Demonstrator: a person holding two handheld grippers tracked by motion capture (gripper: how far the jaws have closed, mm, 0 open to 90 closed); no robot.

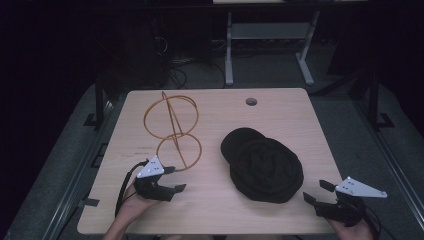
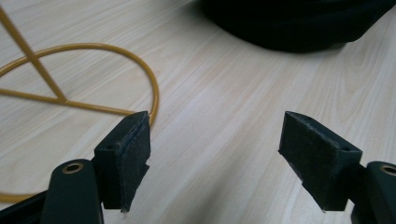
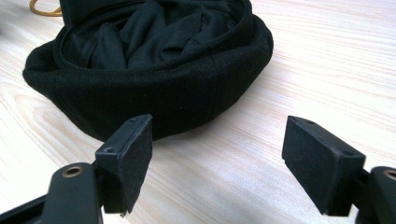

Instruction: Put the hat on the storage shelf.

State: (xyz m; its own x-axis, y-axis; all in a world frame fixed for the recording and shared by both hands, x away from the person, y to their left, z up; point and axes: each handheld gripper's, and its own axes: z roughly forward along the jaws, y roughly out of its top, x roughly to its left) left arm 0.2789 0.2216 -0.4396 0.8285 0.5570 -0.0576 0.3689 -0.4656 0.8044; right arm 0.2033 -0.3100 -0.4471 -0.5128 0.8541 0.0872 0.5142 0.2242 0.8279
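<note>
Right gripper view: black cap [image 3: 154, 84] upturned, lining possibly bunched.

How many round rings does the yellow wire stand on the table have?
3 visible: on the wire stand, one ring lies flat near the left gripper, and two upright crossed rings stand behind it. None seems hidden.

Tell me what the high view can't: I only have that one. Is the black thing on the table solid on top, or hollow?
Observer: Hollow. The right gripper view shows the black cap lying opening-up, its crumpled lining exposed.
Operator: Is the right gripper holding anything?
Observer: No. The right gripper has its jaws spread with bare table between them, short of the cap.
Operator: And the left one?
Observer: The left gripper is open too; one pad sits close by the base ring of the yellow wire stand.
</note>
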